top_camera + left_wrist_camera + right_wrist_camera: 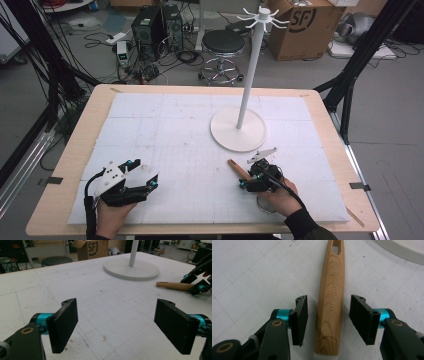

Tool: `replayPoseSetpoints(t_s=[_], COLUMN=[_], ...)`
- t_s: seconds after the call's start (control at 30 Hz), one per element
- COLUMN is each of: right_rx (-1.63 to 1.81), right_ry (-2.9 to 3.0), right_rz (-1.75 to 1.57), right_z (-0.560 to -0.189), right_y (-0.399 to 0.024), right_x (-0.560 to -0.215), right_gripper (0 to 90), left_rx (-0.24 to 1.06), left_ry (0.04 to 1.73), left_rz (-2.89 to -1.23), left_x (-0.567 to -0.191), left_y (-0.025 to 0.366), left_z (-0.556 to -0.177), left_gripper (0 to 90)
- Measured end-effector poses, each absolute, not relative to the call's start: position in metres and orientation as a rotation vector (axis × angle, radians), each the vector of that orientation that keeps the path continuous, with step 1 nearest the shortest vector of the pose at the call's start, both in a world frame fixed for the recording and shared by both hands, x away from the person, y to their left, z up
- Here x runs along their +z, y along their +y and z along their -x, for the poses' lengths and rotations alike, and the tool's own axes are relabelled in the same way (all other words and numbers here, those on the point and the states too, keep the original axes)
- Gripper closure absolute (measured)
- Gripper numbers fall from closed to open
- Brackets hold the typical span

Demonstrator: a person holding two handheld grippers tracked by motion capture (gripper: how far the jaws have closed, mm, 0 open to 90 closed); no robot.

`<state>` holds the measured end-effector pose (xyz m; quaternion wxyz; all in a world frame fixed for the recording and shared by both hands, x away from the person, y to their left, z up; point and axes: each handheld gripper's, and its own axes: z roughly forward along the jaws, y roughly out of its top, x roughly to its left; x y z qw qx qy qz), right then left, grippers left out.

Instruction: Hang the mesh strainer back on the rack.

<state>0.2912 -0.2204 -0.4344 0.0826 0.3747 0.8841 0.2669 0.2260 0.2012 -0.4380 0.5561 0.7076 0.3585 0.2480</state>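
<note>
Right tool [328,320] straddles the wooden handle [332,295] unclamped (left tool [117,327] gapes too).

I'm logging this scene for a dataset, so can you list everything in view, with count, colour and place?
wooden handle: 1, light brown, stamped KITCHEN TOOL, lying on the mat between the right claw's jaws, untouched
stand: 1, white, round base and tall pole with hooks on top, far right part of the mat
mat: 1, white with a grid, covering the table
table: 1, light wood
stool: 1, black seat, on the floor beyond the table
cardboard box: 1, brown, floor at back right
computer towers: 2, dark, floor at back left
left claw: 1, black with teal, open, over bare mat
right claw: 1, black with teal, open astride the handle
hands: 2, at the near edge
</note>
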Motion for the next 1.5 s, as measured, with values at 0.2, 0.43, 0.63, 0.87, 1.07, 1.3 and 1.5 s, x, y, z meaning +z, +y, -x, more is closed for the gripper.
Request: replayPoseSetpoints(t_s=[0.2, 0.43, 0.63, 0.87, 1.07, 1.3, 1.5], right_rx=[0.777, 0.739, 0.744, 0.787, 0.790, 0.787, 0.790], right_ry=[2.632, 2.634, 2.662, 2.699, 2.706, 2.709, 2.716], right_rz=[-1.113, -1.105, -1.107, -1.137, -1.138, -1.138, -1.133], right_z=[-0.289, -0.288, -0.290, -0.296, -0.297, -0.297, -0.299], right_y=[-0.219, -0.215, -0.215, -0.221, -0.221, -0.221, -0.222], right_x=[-0.434, -0.432, -0.431, -0.432, -0.432, -0.431, -0.431], right_gripper=[50.1, 56.3, 64.5, 66.9, 67.6, 68.5, 68.7], left_rx=[0.585, 0.585, 0.580, 0.562, 0.555, 0.550, 0.555], left_ry=[0.845, 0.845, 0.854, 0.843, 0.828, 0.828, 0.830], left_rz=[-1.671, -1.675, -1.669, -1.686, -1.689, -1.678, -1.676], left_x=[-0.438, -0.438, -0.439, -0.441, -0.441, -0.440, -0.439], left_y=[0.201, 0.202, 0.202, 0.192, 0.189, 0.193, 0.194], left_z=[-0.226, -0.225, -0.228, -0.237, -0.236, -0.233, -0.231], left_gripper=[19.8, 19.8, 19.8, 19.9, 19.9, 19.9, 19.9])
